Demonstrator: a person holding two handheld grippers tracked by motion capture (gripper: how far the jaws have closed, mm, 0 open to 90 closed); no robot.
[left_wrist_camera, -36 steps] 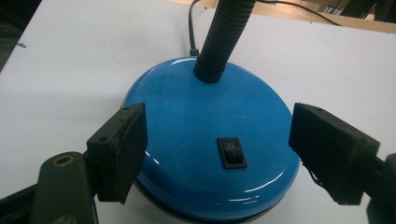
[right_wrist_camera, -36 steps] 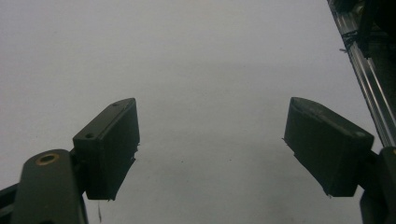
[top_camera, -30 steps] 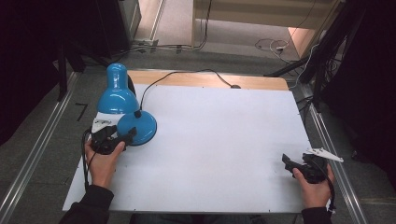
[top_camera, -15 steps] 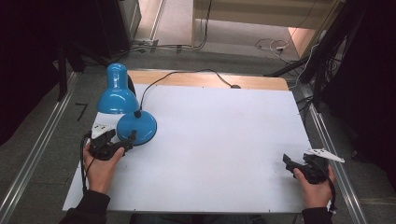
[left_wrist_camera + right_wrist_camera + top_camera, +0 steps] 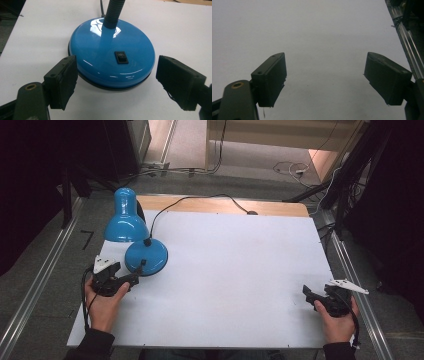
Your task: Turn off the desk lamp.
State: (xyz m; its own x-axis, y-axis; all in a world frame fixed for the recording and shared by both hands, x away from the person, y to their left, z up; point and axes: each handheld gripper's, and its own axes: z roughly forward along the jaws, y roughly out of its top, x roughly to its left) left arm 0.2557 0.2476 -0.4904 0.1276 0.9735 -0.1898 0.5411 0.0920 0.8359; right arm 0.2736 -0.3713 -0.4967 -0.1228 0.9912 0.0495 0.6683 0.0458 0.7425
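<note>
A blue desk lamp stands at the table's left, with a round base (image 5: pixel 146 256), a bent shade (image 5: pixel 124 217) and a black cord (image 5: pixel 200 200) running to the back edge. In the left gripper view the base (image 5: pixel 110 52) carries a small black rocker switch (image 5: pixel 121 57) facing me. My left gripper (image 5: pixel 136 276) is open just in front of the base, its jaws spread to either side of it (image 5: pixel 116 83) without touching. My right gripper (image 5: pixel 306 294) rests open near the table's front right corner, nothing between its jaws (image 5: pixel 325 80).
The white tabletop (image 5: pixel 240 265) has a wooden strip (image 5: pixel 280 209) along its back edge. Metal rails (image 5: pixel 350 270) run along both sides of the table. Cables lie on the floor (image 5: pixel 290 169) behind it.
My left gripper has drawn back a little toward me and left, away from the lamp base. The right gripper has stayed in place.
</note>
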